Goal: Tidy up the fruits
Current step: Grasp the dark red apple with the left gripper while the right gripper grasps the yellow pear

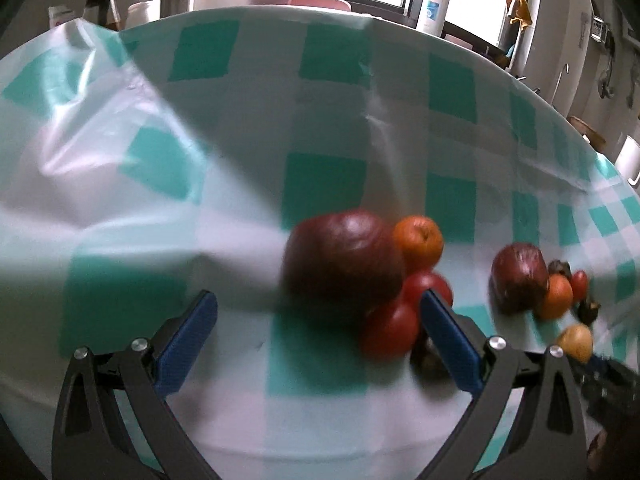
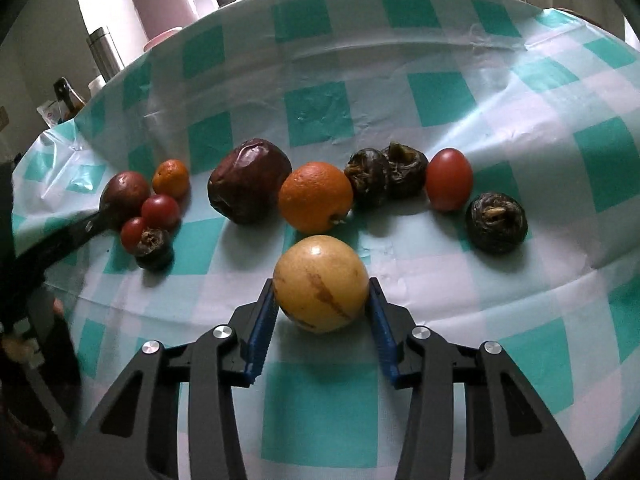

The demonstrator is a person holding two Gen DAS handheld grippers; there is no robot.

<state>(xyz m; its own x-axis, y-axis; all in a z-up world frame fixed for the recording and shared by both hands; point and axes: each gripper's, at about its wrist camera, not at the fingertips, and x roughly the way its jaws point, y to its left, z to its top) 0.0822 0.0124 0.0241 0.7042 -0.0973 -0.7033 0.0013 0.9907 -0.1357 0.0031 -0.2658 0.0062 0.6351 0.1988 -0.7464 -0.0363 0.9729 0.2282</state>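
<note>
We are holding the right gripper (image 2: 322, 296) low over the checked tablecloth (image 2: 440, 96), and its blue pads are pressing on both sides of a yellow fruit (image 2: 321, 283) that is sitting on the cloth nearest to us. Just beyond it, a large orange (image 2: 316, 196) is lying touching a wrinkled dark red fruit (image 2: 249, 181) on its left and a pair of dark brown knobbly fruits (image 2: 386, 176) on its right. Further right a red tomato (image 2: 449, 179) is standing just beside that pair, and another dark knobbly fruit (image 2: 496, 222) is lying a little apart, nearer to us. Off to the left a second cluster is gathering a dark red round fruit (image 2: 125, 194), a small orange (image 2: 171, 178), two small tomatoes (image 2: 160, 211) and one more dark knobbly fruit (image 2: 154, 246). We are keeping the left gripper (image 1: 318, 312) at this cluster with its fingers spread wide and gripping nothing; the big dark fruit (image 1: 344, 258) is lying beyond the gap between them, and the right blue pad (image 1: 448, 340) is lying across the tomatoes (image 1: 390, 330). That view is blurred. Farther back, a white bottle (image 1: 434, 6) is standing by the window.
</note>
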